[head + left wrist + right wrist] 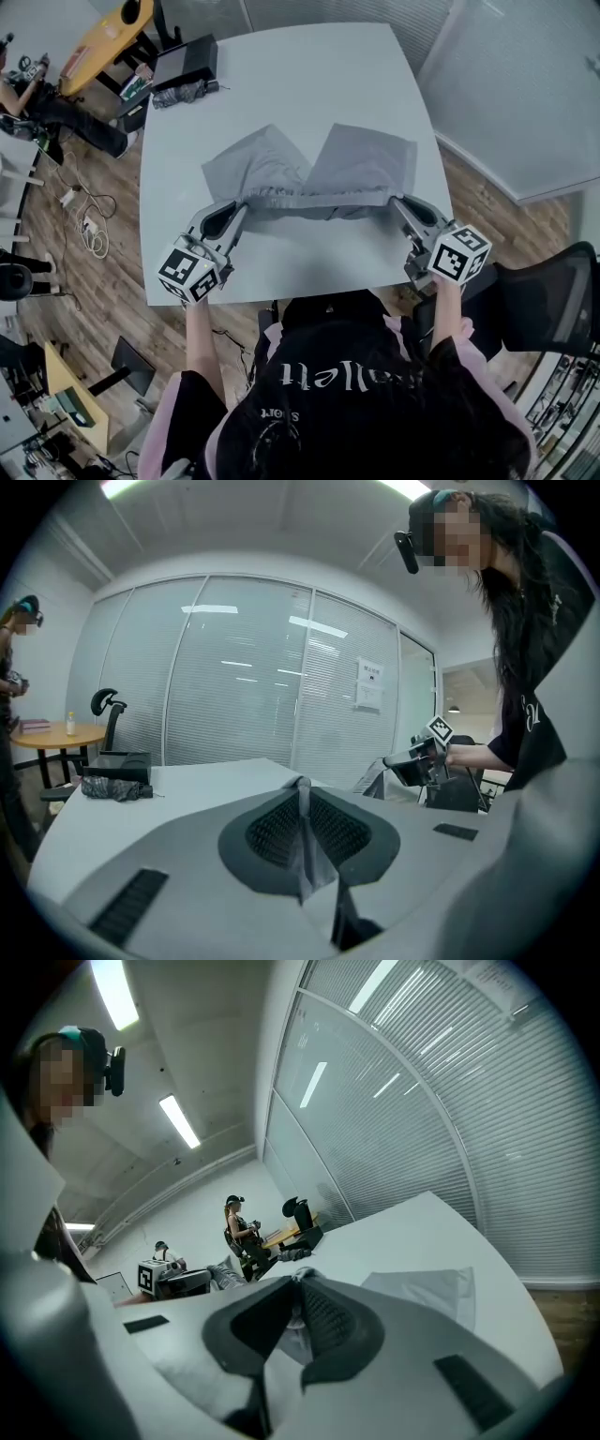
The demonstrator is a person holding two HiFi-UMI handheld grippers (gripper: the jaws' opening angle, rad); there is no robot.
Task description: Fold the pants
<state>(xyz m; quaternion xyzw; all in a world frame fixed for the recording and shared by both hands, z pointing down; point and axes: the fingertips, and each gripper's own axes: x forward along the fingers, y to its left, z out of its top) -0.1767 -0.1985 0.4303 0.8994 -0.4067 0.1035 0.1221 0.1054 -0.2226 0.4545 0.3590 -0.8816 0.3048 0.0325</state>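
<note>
Grey pants (309, 169) lie on the white table (281, 84), legs pointing away from me, the waistband (314, 200) lifted off the surface along the near side. My left gripper (242, 208) is shut on the waistband's left end; grey cloth (305, 841) is pinched between its pads. At the waistband's right end my right gripper (396, 202) is shut too, with cloth (292, 1335) showing between its pads. The pant leg (422, 1290) lies flat beyond the right gripper. The band hangs stretched between both grippers.
A black box (187, 61) and a folded dark umbrella (183, 94) sit at the table's far left corner. A black chair (553, 300) stands at my right. Other people work at a round table (56, 733) across the room. Cables lie on the floor (89, 230).
</note>
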